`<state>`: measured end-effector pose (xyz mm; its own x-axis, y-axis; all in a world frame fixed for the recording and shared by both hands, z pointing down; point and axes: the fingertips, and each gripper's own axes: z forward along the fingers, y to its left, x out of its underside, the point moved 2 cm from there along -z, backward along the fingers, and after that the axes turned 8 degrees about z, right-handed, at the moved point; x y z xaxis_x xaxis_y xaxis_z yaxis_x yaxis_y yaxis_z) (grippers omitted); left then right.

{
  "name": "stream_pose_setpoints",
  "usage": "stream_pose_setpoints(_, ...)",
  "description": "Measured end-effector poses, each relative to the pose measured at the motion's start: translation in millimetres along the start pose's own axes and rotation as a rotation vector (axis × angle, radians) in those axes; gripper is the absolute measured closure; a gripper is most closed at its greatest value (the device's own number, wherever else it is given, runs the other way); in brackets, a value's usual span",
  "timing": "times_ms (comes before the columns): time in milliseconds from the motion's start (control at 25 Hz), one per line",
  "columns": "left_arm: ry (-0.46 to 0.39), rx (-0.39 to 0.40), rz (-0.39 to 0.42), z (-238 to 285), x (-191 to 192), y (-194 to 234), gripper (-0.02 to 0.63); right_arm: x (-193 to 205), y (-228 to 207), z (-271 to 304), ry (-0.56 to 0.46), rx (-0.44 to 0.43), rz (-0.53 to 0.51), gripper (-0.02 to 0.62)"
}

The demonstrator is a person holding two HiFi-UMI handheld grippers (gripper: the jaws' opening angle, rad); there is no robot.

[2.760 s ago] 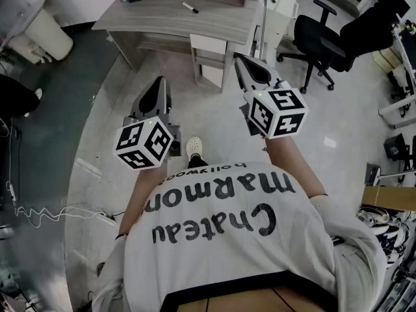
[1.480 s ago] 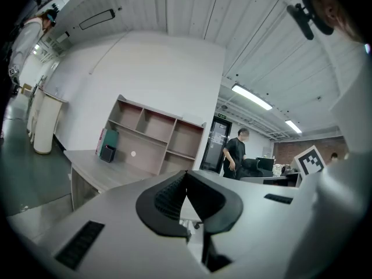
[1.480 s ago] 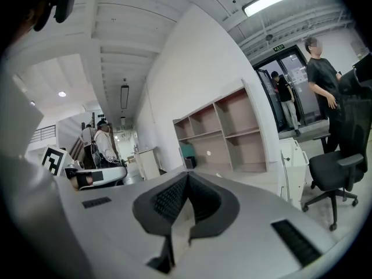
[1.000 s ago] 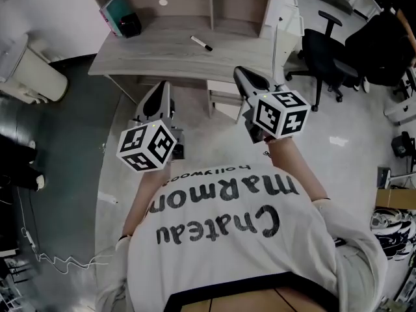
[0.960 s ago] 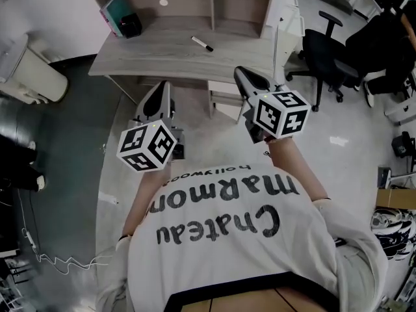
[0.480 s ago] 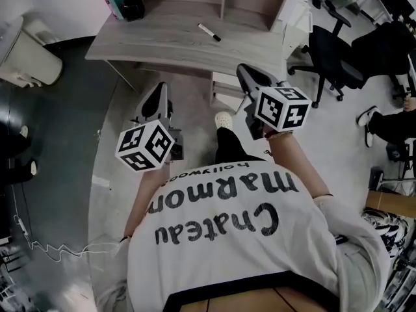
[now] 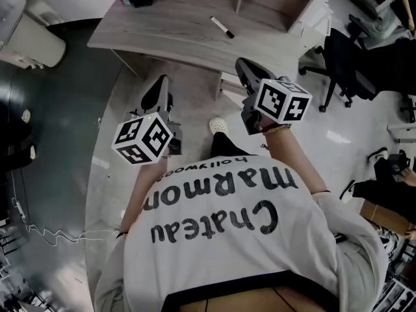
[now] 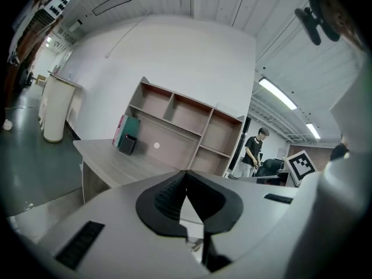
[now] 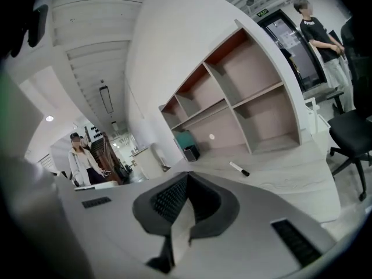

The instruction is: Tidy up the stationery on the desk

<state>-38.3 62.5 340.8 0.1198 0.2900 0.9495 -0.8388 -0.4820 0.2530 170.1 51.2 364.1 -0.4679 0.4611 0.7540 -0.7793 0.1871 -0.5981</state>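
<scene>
Closer now: the walk-up to the desk is nearly done, and no tidying has begun.
Since a second ago the grey wood-grain worktop has drawn nearer. Its white marker pen with black cap lies untouched ahead of the right gripper. That and the left gripper both have fingers pressed together, empty. The person's white shirt reads "Chateau Marmon…" and "hollywood".

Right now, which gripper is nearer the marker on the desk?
Right. The right gripper sits just short of the desk edge near the marker; the left gripper is farther back and off to the left.
</scene>
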Motion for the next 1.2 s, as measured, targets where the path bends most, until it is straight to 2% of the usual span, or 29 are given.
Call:
stream_pose_setpoints(360,-0.019,-0.013,-0.013,75,-32,15,0.591,-59,-23,60,0.011,-0.03,0.001,0.584)
stream_pose_setpoints(640,-0.023,-0.044,-0.017,125,-40,17,0.591,-97,-55,97,0.026,-0.045,-0.008,0.584)
stream_pose_setpoints(960,-0.02,-0.111,-0.046,176,-33,36,0.591,-115,-95,151,0.08,-0.071,-0.017,0.584)
stream_pose_setpoints(1200,0.03,-0.16,-0.092,193,-19,47,0.591,-118,-122,180,0.124,-0.062,-0.008,0.584)
